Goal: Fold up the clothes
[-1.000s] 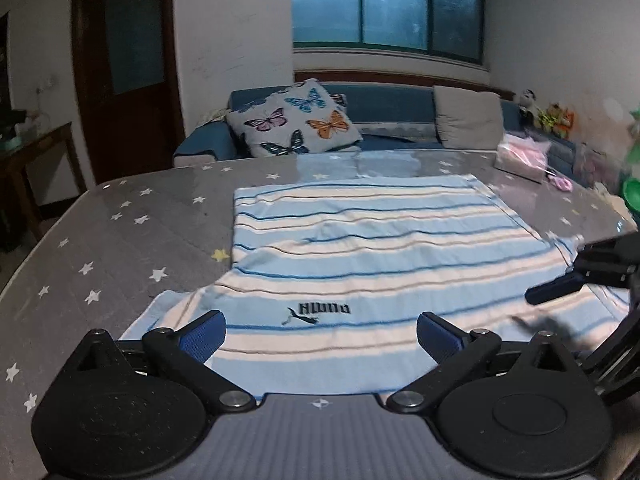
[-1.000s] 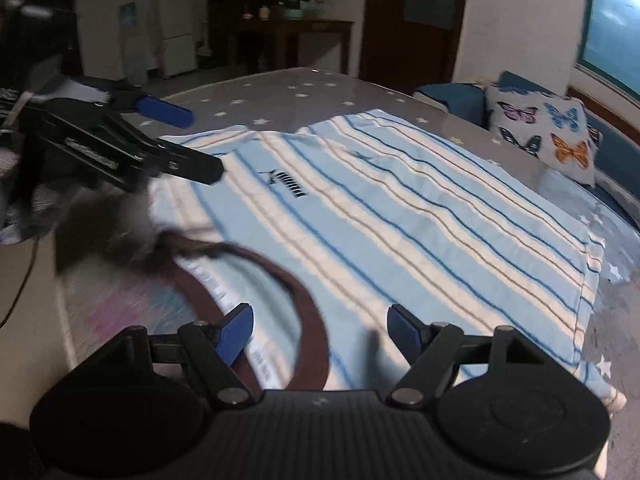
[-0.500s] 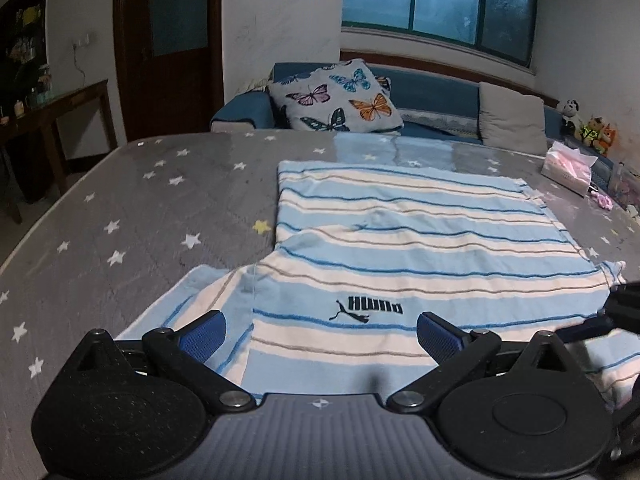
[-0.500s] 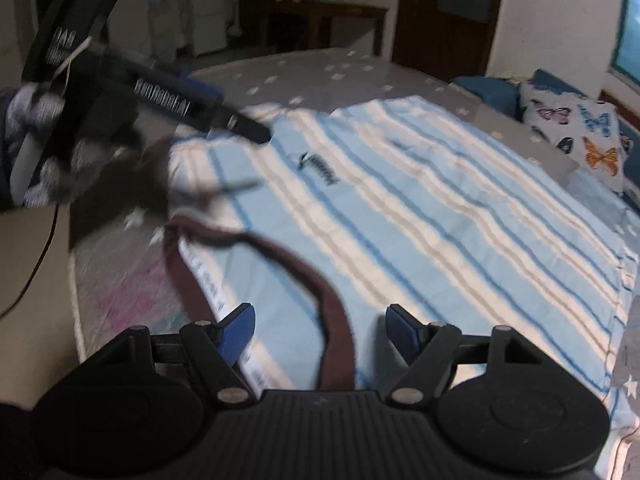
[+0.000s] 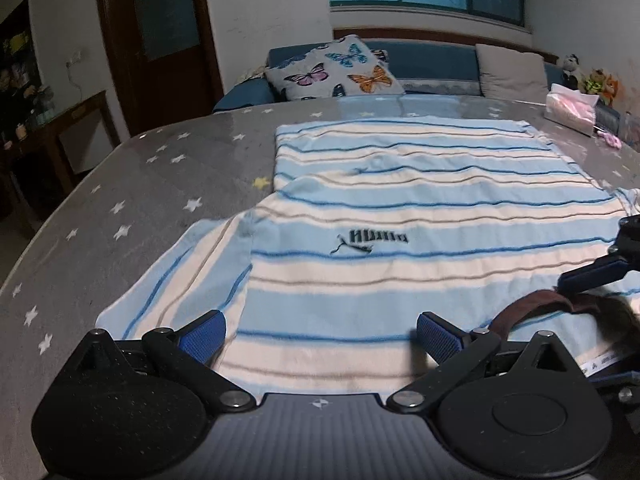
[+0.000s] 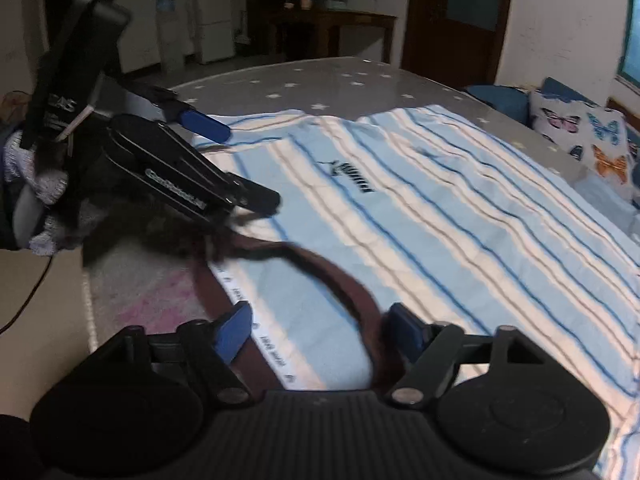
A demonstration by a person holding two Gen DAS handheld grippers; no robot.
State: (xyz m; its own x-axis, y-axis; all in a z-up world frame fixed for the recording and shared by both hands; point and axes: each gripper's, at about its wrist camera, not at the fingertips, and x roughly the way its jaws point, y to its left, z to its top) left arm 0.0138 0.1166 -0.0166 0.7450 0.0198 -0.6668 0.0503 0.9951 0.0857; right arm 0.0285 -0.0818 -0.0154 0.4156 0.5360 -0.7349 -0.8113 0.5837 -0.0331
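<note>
A light-blue and cream striped T-shirt point(image 5: 400, 208) lies flat on the grey star-pattern table, logo up, with its brown collar point(image 6: 320, 268) at the near edge. My left gripper point(image 5: 320, 336) is open just above the shirt's shoulder, near the left sleeve point(image 5: 184, 272). My right gripper point(image 6: 316, 328) is open low over the collar, one finger on each side of the brown band. The left gripper also shows in the right wrist view point(image 6: 240, 164), open over the shirt's shoulder. The right gripper's fingertip point(image 5: 584, 276) shows at the right edge of the left wrist view.
The table point(image 5: 168, 184) has a rounded edge at left. A pink tissue pack point(image 5: 572, 110) sits at its far right corner. A blue sofa with a butterfly cushion point(image 5: 336, 68) stands behind the table. A cable point(image 6: 24, 304) hangs off the near edge.
Both grippers have moved closer to the shirt's collar end. The left one has come nearer to the right one, and the right one has dropped onto the collar band.
</note>
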